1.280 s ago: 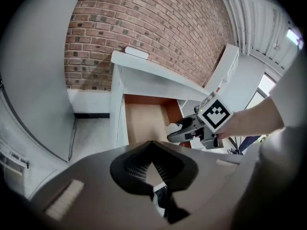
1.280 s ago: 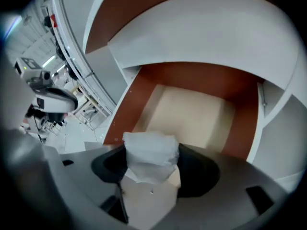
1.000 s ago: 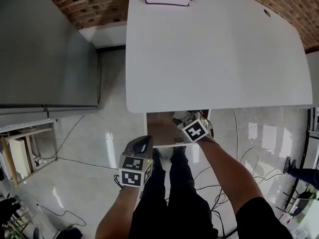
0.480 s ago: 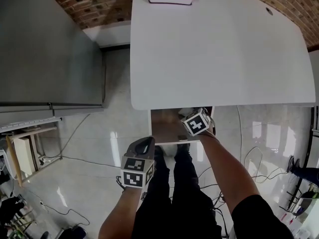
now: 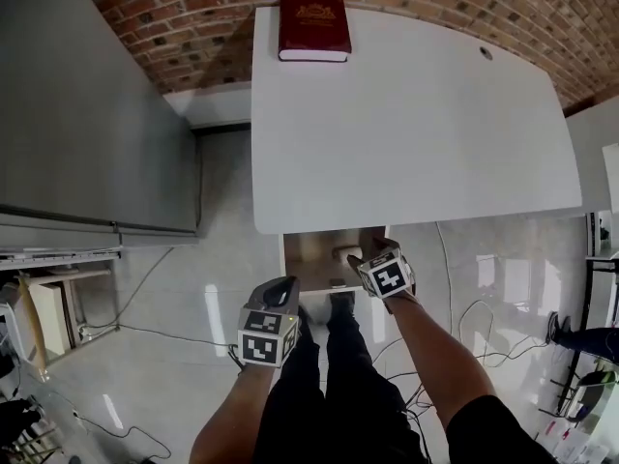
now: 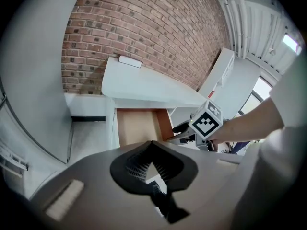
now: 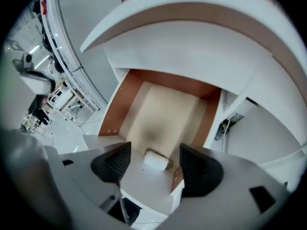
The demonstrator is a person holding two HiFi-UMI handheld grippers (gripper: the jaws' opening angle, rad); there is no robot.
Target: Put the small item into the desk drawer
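Under the front edge of the white desk (image 5: 406, 124), the wooden drawer (image 5: 311, 259) stands pulled out. A small white item (image 7: 156, 161) lies on the drawer floor (image 7: 163, 111) near the front, and shows too as the pale item (image 5: 341, 252) in the head view. My right gripper (image 7: 154, 150) hovers open just above it, jaws wide apart and touching nothing. From above, the right gripper (image 5: 363, 259) sits at the drawer's right front corner. My left gripper (image 5: 279, 290) hangs shut and empty in front of the drawer, pointing at the drawer (image 6: 139, 126).
A red book (image 5: 314, 27) lies at the desk's far edge against the brick wall (image 5: 174, 27). A grey cabinet (image 5: 87, 114) stands to the left. The person's legs (image 5: 334, 385) are in front of the drawer. Cables (image 5: 455, 298) trail over the glossy floor.
My right gripper has drawn back from deeper in the drawer towards its front edge. The left gripper has hardly moved. The head view has shifted, so more of the wall shows.
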